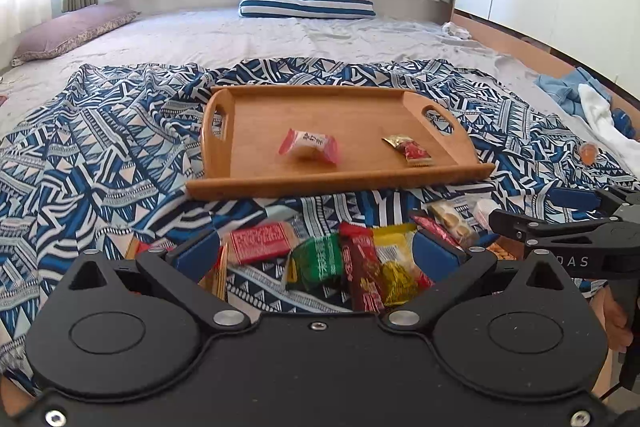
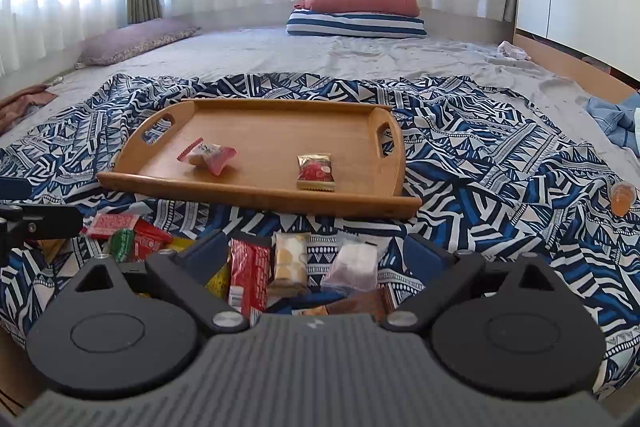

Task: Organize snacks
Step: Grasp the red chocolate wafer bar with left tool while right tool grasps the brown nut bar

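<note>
1. Your snacks (image 1: 352, 263) are small bright wrappers, red, green and yellow, heaped on the patterned cloth (image 1: 100, 155) near you.
2. The wooden tray (image 2: 256, 195), just beyond, holds a pink packet (image 2: 208, 155) left and a red packet (image 2: 315, 171) right.
3. Your left gripper (image 1: 320, 251) and right gripper (image 2: 316, 253) stand spread over the heap, pinching nothing.

Tray (image 2: 256, 183) on patterned cloth (image 2: 480, 155) on bed (image 2: 280, 55); two wrapped snacks (image 2: 208, 157) in tray, well apart. Loose snack pile (image 1: 344, 259) on cloth before tray. Pillows (image 2: 360, 7) behind.
</note>
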`<move>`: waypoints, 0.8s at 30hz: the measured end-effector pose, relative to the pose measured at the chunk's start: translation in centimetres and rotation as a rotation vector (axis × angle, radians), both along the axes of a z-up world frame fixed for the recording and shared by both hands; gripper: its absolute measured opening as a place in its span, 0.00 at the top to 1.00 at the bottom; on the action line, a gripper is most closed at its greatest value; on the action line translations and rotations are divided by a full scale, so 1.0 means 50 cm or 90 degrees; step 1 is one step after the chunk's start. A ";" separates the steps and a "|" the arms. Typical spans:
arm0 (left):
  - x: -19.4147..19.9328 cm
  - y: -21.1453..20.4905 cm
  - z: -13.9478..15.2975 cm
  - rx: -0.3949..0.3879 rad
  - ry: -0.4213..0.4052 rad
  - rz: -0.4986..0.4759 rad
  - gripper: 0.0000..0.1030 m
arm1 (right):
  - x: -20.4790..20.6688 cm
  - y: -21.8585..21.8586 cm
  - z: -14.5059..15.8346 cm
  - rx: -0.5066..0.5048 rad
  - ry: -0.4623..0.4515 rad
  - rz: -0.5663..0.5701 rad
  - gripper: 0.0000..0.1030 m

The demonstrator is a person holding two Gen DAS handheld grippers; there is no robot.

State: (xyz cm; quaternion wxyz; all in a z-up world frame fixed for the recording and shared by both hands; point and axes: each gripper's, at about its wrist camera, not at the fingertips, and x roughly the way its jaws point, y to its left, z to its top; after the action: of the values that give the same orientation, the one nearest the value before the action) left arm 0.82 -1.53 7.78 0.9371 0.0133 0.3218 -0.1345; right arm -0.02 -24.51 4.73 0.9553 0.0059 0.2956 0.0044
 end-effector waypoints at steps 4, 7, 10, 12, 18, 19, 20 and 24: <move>-0.016 -0.002 -0.029 0.000 -0.003 0.013 0.00 | -0.020 -0.002 -0.019 -0.037 -0.007 -0.017 0.03; -0.025 -0.010 -0.049 0.012 -0.006 0.020 0.00 | -0.034 -0.007 -0.030 -0.056 -0.011 -0.023 0.03; -0.027 -0.024 -0.064 0.028 -0.007 0.012 0.07 | -0.045 -0.011 -0.043 -0.071 -0.011 -0.023 0.03; -0.027 -0.036 -0.075 0.039 -0.002 0.005 0.11 | -0.049 -0.011 -0.052 -0.082 -0.009 -0.022 0.03; -0.022 -0.065 -0.100 0.067 0.004 -0.001 0.32 | -0.052 -0.009 -0.082 -0.111 0.003 -0.012 0.03; -0.021 -0.069 -0.102 0.067 0.003 -0.002 0.38 | -0.052 -0.008 -0.086 -0.115 0.004 -0.010 0.03; -0.020 -0.072 -0.104 0.069 0.004 -0.001 0.43 | -0.051 -0.007 -0.089 -0.119 0.004 -0.008 0.03; -0.011 -0.087 -0.111 0.076 0.002 -0.007 0.46 | -0.048 -0.004 -0.100 -0.126 0.007 -0.001 0.03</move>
State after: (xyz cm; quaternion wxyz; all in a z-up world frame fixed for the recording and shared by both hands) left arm 0.25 -5.88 2.23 0.9335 0.0704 0.3305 -0.1202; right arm -2.42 -24.72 -0.27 0.9495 -0.0885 0.2999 -0.0257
